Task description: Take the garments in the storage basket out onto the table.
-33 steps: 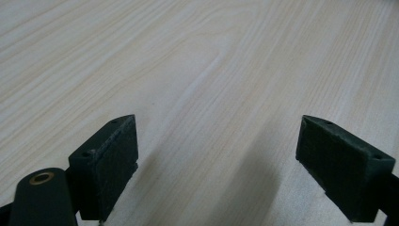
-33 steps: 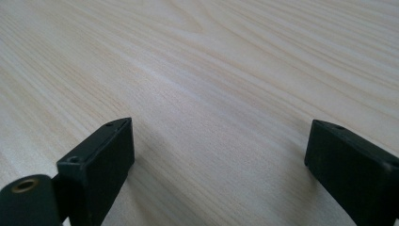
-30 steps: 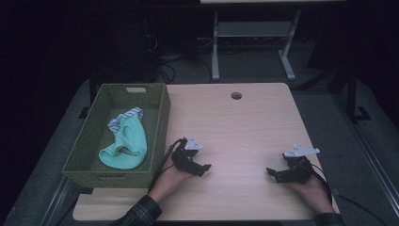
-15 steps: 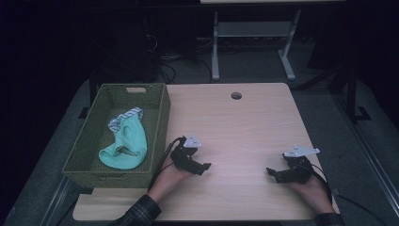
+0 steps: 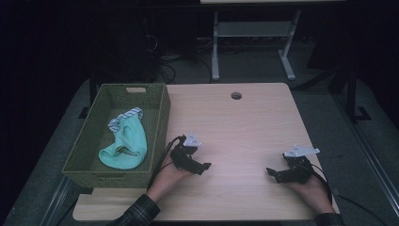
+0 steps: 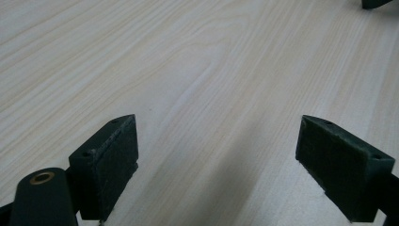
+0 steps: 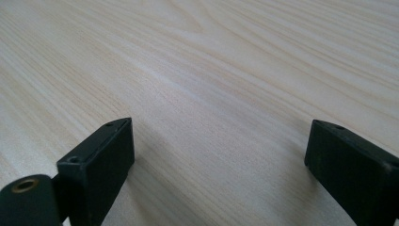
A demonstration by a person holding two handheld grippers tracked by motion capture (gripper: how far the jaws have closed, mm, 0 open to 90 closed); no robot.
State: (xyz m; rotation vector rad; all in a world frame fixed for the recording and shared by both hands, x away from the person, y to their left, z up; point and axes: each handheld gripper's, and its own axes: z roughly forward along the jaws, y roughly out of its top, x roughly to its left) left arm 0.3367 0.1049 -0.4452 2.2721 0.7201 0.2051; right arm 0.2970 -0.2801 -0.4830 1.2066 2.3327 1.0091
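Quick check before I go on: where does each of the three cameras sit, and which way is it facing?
High view: above the person's side, facing forward and down on the table; shows the basket, teal cloth, both hands, left gripper, right gripper.
Left gripper view: on the left gripper, facing bare tabletop; jaws wide apart.
Right gripper view: on the right gripper, likewise.
Shared: the pale wood tabletop.

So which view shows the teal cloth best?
The high view: the cloth lies in the basket, left of the left tool. Both gripper views look along open jaws at bare table, so they show none of it.
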